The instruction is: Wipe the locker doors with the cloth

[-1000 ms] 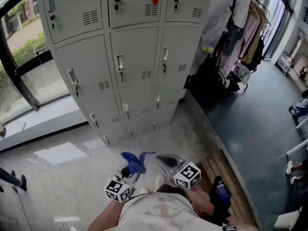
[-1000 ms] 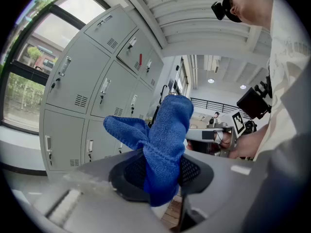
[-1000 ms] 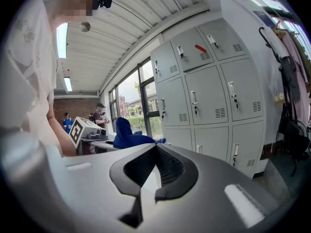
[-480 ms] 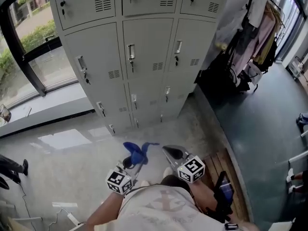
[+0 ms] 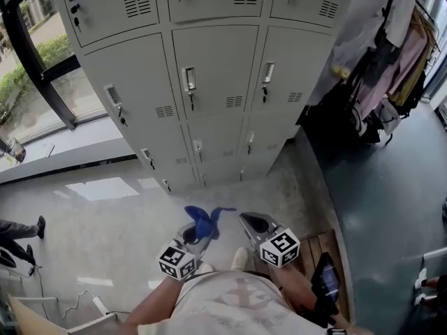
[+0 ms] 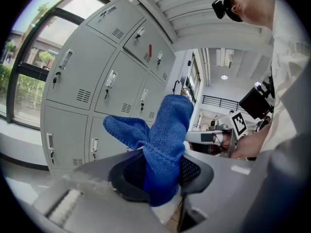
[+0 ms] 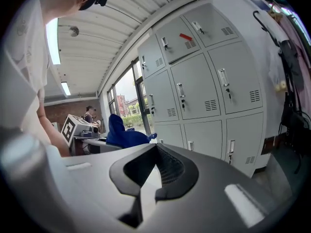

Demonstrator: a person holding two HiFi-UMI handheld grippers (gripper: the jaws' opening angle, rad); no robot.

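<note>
Here the left gripper (image 6: 158, 174) is clamped on the blue cloth (image 6: 166, 129) — its loose end stands up above the jaws, apart from the lockers (image 5: 216, 68). The right gripper (image 7: 154, 173) sits just beside it — jaws together, nothing between them.

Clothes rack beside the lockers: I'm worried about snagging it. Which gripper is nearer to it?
Right. The right gripper is low in the head view, well left of the clothes rack; the left gripper, clamping the blue cloth, is farther left.
</note>
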